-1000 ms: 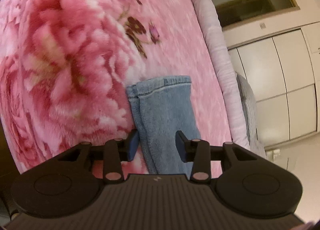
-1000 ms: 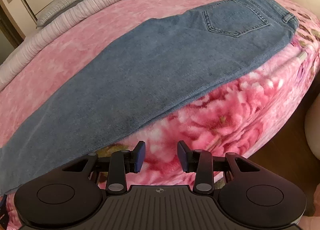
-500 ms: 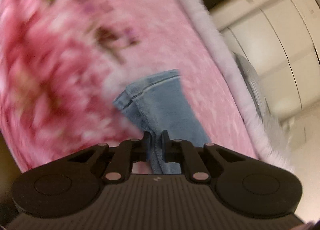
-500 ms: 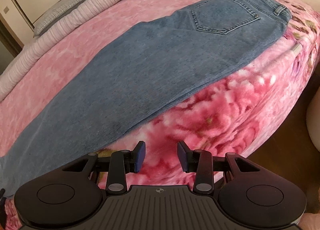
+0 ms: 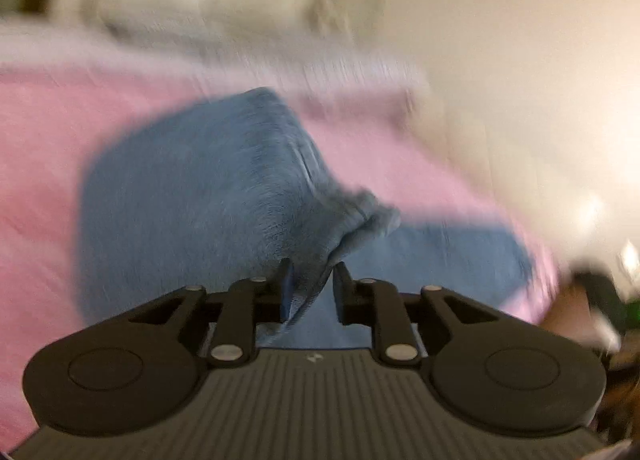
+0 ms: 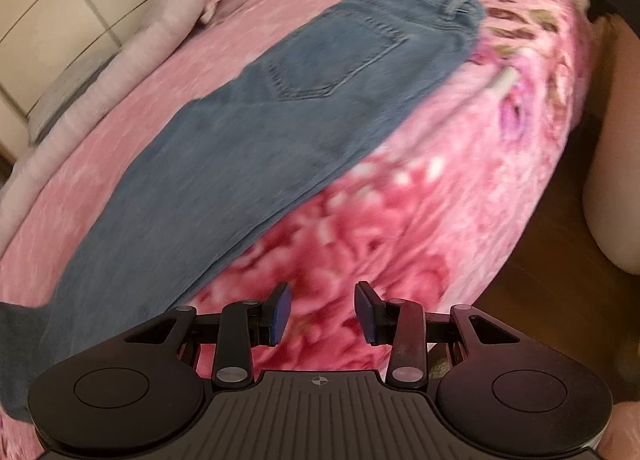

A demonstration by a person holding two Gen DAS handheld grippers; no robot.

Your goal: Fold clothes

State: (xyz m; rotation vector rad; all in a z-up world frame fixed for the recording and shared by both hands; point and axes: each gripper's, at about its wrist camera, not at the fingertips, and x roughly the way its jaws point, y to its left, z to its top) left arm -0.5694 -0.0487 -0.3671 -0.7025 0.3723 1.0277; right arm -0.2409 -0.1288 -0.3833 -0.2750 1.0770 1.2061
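Two wrist views, one from each hand-held gripper, show a pair of blue jeans (image 6: pixel 280 119) lying on a pink floral blanket (image 6: pixel 440 219).

Left wrist view, heavily motion-blurred: the left gripper (image 5: pixel 313 288) sits at 6 o'clock in the frame. Its jaws are opening, with a narrow gap between the blue pads. A bunched fold of the jeans (image 5: pixel 224 187) hangs in that gap, lying against the pad on the 9 o'clock side; the pad on the 3 o'clock side appears clear of the cloth, so the denim is no longer squeezed from both sides. The lifted fold rises toward 12 o'clock, and a flatter stretch of denim lies on the blanket toward 3 o'clock. Pale, blurred bedding fills the band from 10 to 2 o'clock.

Right wrist view: the right gripper (image 6: pixel 323 314) stands with its jaws apart and nothing between them, above the blanket's red flower pattern. The jeans run diagonally from 8 o'clock to 1 o'clock, back pocket (image 6: pixel 336 55) facing up, waistband end toward 1 o'clock. Their near edge passes just beside the gripper's finger on the 9 o'clock side. Folded pale bedding (image 6: pixel 160 31) lies along the blanket's far edge, from 9 to 11 o'clock. Brown floor (image 6: pixel 560 300) shows at 3 to 4 o'clock.
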